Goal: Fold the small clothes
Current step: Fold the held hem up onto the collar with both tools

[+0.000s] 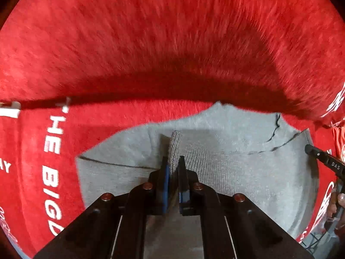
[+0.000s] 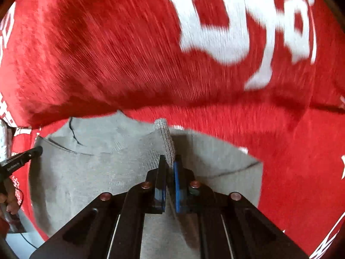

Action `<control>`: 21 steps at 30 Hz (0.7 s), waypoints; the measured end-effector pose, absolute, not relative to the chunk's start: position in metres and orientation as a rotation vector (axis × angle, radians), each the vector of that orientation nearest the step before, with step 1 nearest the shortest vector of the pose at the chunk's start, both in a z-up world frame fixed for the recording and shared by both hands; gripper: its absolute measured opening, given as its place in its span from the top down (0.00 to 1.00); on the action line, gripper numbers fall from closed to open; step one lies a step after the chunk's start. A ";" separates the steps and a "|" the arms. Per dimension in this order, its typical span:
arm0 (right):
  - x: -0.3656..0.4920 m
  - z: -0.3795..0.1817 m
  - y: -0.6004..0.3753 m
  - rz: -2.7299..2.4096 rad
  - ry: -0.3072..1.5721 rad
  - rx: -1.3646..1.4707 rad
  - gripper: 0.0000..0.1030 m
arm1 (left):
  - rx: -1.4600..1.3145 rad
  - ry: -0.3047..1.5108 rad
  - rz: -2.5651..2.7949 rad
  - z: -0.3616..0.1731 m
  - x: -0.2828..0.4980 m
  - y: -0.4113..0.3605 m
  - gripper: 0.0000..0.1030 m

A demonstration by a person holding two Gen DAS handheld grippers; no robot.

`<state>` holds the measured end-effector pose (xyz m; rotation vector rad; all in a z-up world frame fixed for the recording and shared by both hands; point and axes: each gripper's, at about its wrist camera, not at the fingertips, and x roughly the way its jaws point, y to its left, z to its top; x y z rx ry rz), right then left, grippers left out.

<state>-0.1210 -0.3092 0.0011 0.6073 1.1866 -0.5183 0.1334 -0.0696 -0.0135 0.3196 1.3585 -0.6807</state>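
Pinching a raised fold of ribbed hem on the small grey knitted garment (image 1: pixel 215 168), the left gripper (image 1: pixel 173 168) had its fingers pressed together on the cloth, and the right gripper (image 2: pixel 170 166) nipped a similar grey ridge in the same way. The garment lay spread on a red fleecy cloth with white lettering (image 1: pixel 151 43) that filled each wrist view from nine o'clock round to three o'clock. In the left view the other black gripper and a person's hand (image 1: pixel 338 202) showed at three o'clock, beside the garment's edge.
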 end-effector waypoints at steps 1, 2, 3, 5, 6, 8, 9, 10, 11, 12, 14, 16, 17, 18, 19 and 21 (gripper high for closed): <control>-0.120 0.001 -0.312 -0.520 1.182 0.617 0.94 | 0.313 1.342 -0.670 -0.010 0.135 -0.065 0.92; -0.119 -0.004 -0.316 -0.528 1.187 0.630 0.94 | 0.303 1.333 -0.660 -0.008 0.136 -0.061 0.92; -0.117 -0.009 -0.319 -0.540 1.195 0.636 0.94 | 0.303 1.331 -0.646 -0.009 0.134 -0.059 0.92; -0.116 -0.031 -0.322 -0.567 1.249 0.649 0.93 | 0.316 1.343 -0.618 -0.021 0.136 -0.055 0.92; -0.118 -0.037 -0.324 -0.578 1.252 0.655 0.92 | 0.335 1.345 -0.603 -0.028 0.136 -0.053 0.92; -0.126 -0.037 -0.326 -0.612 1.219 0.685 0.84 | 0.354 1.346 -0.578 -0.041 0.134 -0.053 0.92; -0.129 -0.035 -0.327 -0.615 1.205 0.714 0.82 | 0.337 1.338 -0.574 -0.040 0.133 -0.051 0.92; -0.134 -0.034 -0.330 -0.625 1.200 0.734 0.76 | 0.321 1.341 -0.569 -0.039 0.134 -0.049 0.92; -0.137 -0.032 -0.332 -0.632 1.202 0.735 0.74 | 0.306 1.347 -0.570 -0.036 0.135 -0.046 0.92; -0.140 -0.031 -0.334 -0.639 1.206 0.735 0.71 | 0.303 1.348 -0.568 -0.034 0.136 -0.043 0.90; -0.146 -0.025 -0.337 -0.670 1.216 0.738 0.69 | 0.327 1.341 -0.553 -0.031 0.138 -0.037 0.90; -0.155 -0.015 -0.339 -0.719 1.221 0.744 0.68 | 0.350 1.334 -0.540 -0.024 0.142 -0.031 0.90; -0.159 -0.011 -0.339 -0.732 1.221 0.755 0.68 | 0.380 1.324 -0.512 -0.020 0.145 -0.026 0.90; -0.164 -0.007 -0.338 -0.732 1.212 0.777 0.68 | 0.409 1.318 -0.484 -0.017 0.147 -0.022 0.90; -0.172 0.000 -0.334 -0.708 1.187 0.816 0.68 | 0.417 1.321 -0.474 -0.014 0.148 -0.015 0.90; -0.183 0.011 -0.320 -0.654 1.174 0.838 0.72 | 0.386 1.347 -0.480 -0.007 0.146 0.000 0.90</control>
